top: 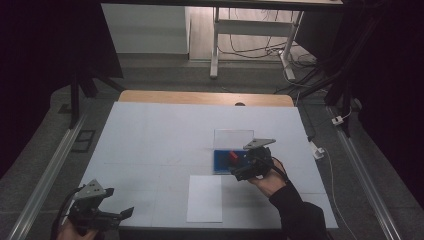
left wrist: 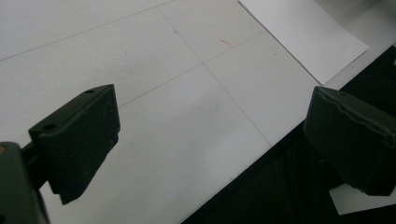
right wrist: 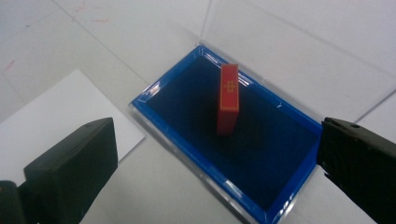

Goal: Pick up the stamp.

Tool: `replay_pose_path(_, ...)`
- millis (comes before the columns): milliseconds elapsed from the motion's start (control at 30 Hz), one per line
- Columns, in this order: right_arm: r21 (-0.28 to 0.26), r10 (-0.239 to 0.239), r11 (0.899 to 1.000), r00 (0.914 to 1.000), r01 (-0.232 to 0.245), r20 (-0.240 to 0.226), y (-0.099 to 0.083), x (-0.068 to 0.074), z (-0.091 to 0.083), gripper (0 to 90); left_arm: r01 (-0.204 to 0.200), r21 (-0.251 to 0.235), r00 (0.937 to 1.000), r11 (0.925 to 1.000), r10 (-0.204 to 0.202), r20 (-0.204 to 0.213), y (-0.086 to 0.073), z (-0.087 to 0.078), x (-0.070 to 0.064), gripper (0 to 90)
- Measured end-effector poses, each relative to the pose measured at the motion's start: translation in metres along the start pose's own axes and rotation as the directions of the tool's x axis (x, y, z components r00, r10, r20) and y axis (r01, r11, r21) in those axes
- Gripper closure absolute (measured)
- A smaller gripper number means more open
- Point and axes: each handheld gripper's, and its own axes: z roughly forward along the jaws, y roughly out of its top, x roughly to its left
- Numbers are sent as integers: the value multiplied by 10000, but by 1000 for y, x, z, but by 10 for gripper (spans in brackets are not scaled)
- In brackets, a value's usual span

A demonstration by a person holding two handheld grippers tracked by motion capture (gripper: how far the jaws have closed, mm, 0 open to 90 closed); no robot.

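A shallow blue box (top: 218,161) lies right of the table's middle, with its clear lid (top: 233,137) standing open at the far side. A small red block (top: 233,156) with a yellow mark stands upright inside it. My right gripper (top: 238,169) hovers just in front of the box, open, with nothing between its fingers. In the right gripper view the red block (right wrist: 228,100) stands on the dark blue box floor (right wrist: 275,154), beyond the open right gripper (right wrist: 215,163). My left gripper (top: 123,214) is open at the table's front left corner. In its own view the left gripper (left wrist: 215,140) straddles the table edge.
A white paper sheet (top: 205,198) lies flat near the front edge, just left of the box; it appears again as the paper sheet (left wrist: 303,32) and the paper sheet (right wrist: 60,116). The white tabletop (top: 160,145) ends in a wooden strip at the back. Metal rails run along both sides.
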Motion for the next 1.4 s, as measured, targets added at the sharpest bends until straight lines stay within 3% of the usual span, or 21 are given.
replay_pose_path(267,190,-127,9997,9998,124,158,8,-3,17,0,-11,21,10000,10000,11,8,0,0,0,41)
replay_pose_path(333,214,-208,9996,9995,203,228,10,-4,20,43,-11,24,10000,10000,11,12,0,0,0,41)
replay_pose_path(400,269,-362,9990,9991,356,239,12,-5,25,164,-23,30,10000,10000,23,12,0,0,0,41)
replay_pose_path(433,269,-362,9990,9991,356,239,12,-5,25,164,-28,17,10000,10000,28,17,0,0,0,41)
replay_pose_path(533,412,-548,9977,9983,540,180,16,-7,27,374,-28,21,10000,10000,28,39,0,0,0,41)
replay_pose_path(633,553,-636,9965,9979,628,122,18,-7,28,454,-28,24,10000,10000,28,40,0,0,0,41)
replay_pose_path(667,673,-638,9957,9980,636,4,19,-8,30,571,-30,28,10000,10000,29,39,0,0,0,42)
replay_pose_path(733,720,-638,9954,9980,638,-25,20,-8,31,596,-37,29,10000,10000,37,44,0,0,0,42)
replay_pose_path(800,762,-717,9945,9974,718,-39,20,-9,33,705,-41,36,10000,10000,41,52,0,0,0,42)
replay_pose_path(900,723,-707,9949,9975,709,-53,20,-10,32,786,-45,37,10000,10000,45,63,0,0,0,42)
replay_pose_path(1133,680,-575,9960,9983,579,-66,20,-12,30,799,-81,74,10000,9999,80,44,0,0,-1,43)
replay_pose_path(1267,148,-616,9980,9980,618,-158,22,-13,19,800,-95,84,9999,9999,94,38,0,0,-1,44)
replay_pose_path(1400,4,-811,9967,9965,811,-199,23,-13,12,800,-94,73,9999,9999,93,46,0,0,-1,44)
